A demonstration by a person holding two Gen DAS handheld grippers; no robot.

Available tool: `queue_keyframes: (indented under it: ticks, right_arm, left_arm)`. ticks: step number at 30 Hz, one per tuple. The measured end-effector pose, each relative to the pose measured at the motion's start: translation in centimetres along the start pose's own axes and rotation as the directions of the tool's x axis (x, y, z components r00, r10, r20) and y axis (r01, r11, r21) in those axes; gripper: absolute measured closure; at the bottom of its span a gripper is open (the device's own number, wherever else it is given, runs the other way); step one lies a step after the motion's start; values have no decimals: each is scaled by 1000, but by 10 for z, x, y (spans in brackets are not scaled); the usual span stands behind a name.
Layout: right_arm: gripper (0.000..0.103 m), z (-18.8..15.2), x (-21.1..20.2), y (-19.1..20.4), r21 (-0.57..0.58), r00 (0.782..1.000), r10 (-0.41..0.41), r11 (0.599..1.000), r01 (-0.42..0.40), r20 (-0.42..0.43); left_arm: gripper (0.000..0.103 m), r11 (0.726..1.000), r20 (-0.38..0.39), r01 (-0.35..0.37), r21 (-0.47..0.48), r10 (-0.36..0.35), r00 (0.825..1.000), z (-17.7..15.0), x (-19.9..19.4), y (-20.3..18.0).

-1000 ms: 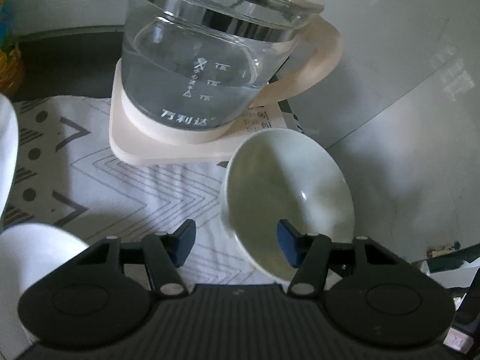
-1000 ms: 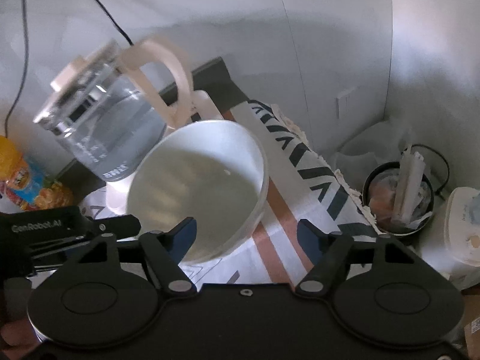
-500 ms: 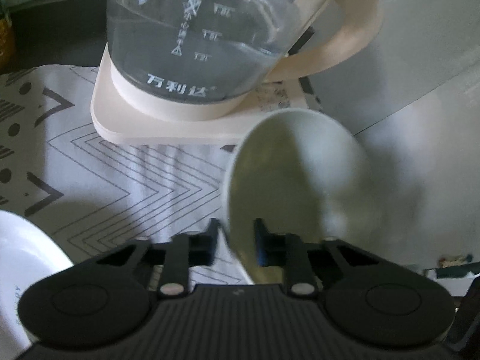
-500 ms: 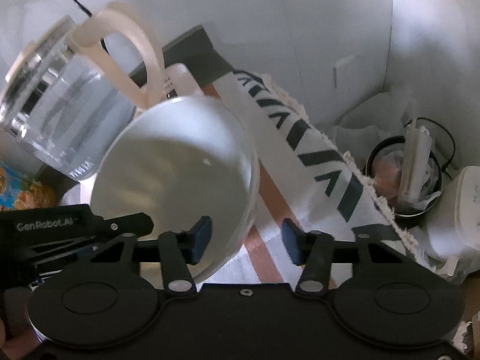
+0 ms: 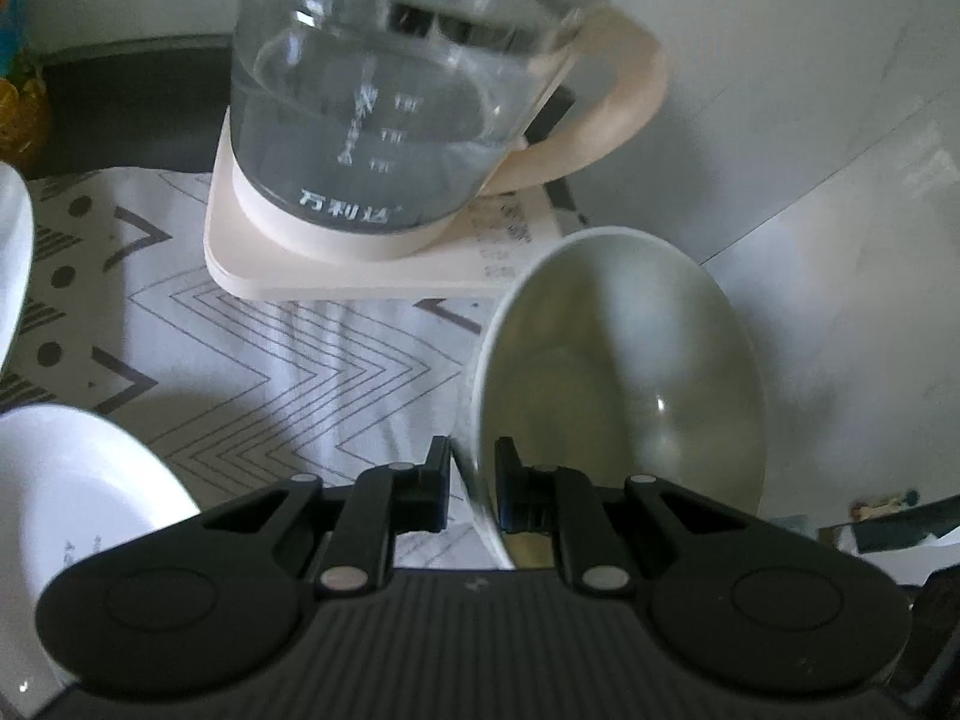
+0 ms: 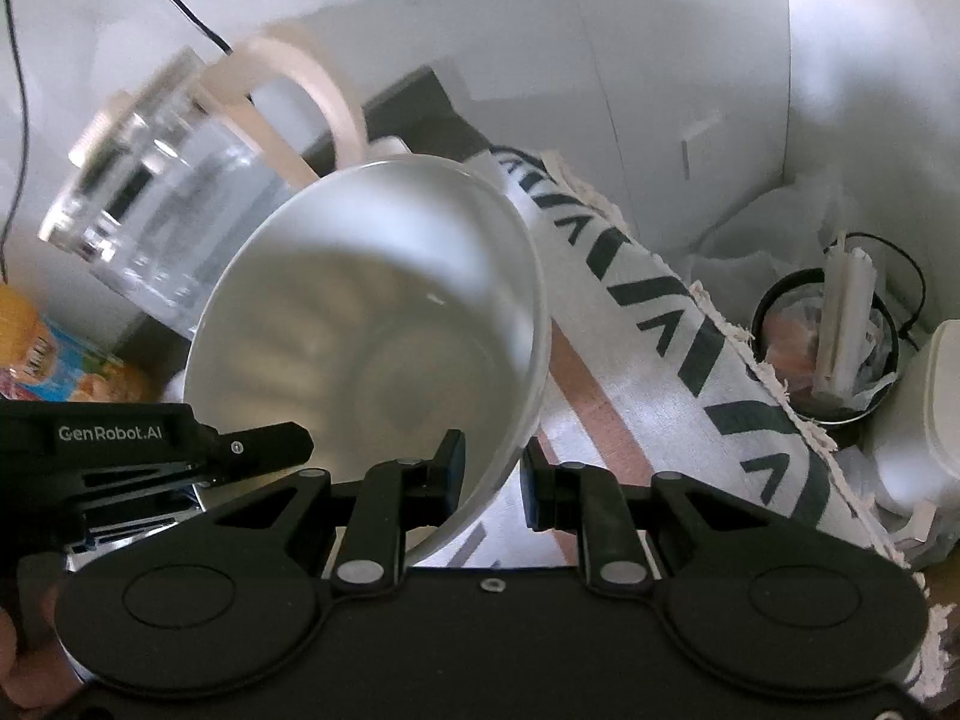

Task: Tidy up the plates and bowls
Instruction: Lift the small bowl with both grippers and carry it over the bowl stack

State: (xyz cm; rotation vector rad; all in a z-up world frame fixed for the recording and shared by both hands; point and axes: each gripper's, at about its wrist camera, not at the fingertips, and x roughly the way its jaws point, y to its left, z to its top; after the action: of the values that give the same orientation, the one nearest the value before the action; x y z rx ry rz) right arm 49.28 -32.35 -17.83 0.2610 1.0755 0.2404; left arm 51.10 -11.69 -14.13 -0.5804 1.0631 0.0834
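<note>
A: State of the left gripper point(image 5: 474, 462)?

B: Clamped hard on the near rim of the small greenish bowl point(image 5: 618, 396), 1 pad inside the wall, 1 outside.

A: Place of that bowl?

B: Right of centre in the left wrist view, just below the right corner of the cream kettle base point(image 5: 336, 276), beside the zigzag cloth point(image 5: 240, 372). Cannot tell whether resting or lifted.

A: Facing?

B: Mouth turned toward the camera and a little to the right. Seen as an oval, long axis running from the gripped edge at bottom centre up toward the upper right.

A: Around it?

B: Glass kettle point(image 5: 384, 120) at top centre, handle to the right. 2 more white dishes at the left: a white bowl point(image 5: 78, 510) at lower left and a white rim point(image 5: 12, 264) cut by the left edge.

A: And the right gripper point(image 6: 489, 468)?

B: Jaws just been closing around the lower rim of the large white bowl point(image 6: 372, 330). Left-hand pad against the inner wall; a sliver of cloth visible between the outer wall and the right-hand pad, so not pinched from both sides.

A: Place and facing of that 1?

B: Centre left of the right wrist view, in front of the kettle. Mouth toward the camera, nearly round, slightly taller than wide. Striped cloth point(image 6: 660, 324) to its right, a bin point(image 6: 822, 348) at the far right.
</note>
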Motion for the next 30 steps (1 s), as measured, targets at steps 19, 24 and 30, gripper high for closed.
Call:
queue_keyframes:
  ticks: [19,24,30]
  right_arm:
    - [83,-36,-94,34,-19,984,66,998,-64,165]
    - [84,-58,-110,46,-19,981,65,998,-62,181]
    - [84,-83,-126,50,2,979,56,998,-57,196]
  left_arm:
    - [90,994,122,81,71,-89,989,-38,-106,11]
    - [90,991,128,93,92,-104,986,-50,-126,19]
    - [90,988,121,110,109,-123,985,-67,-144,25]
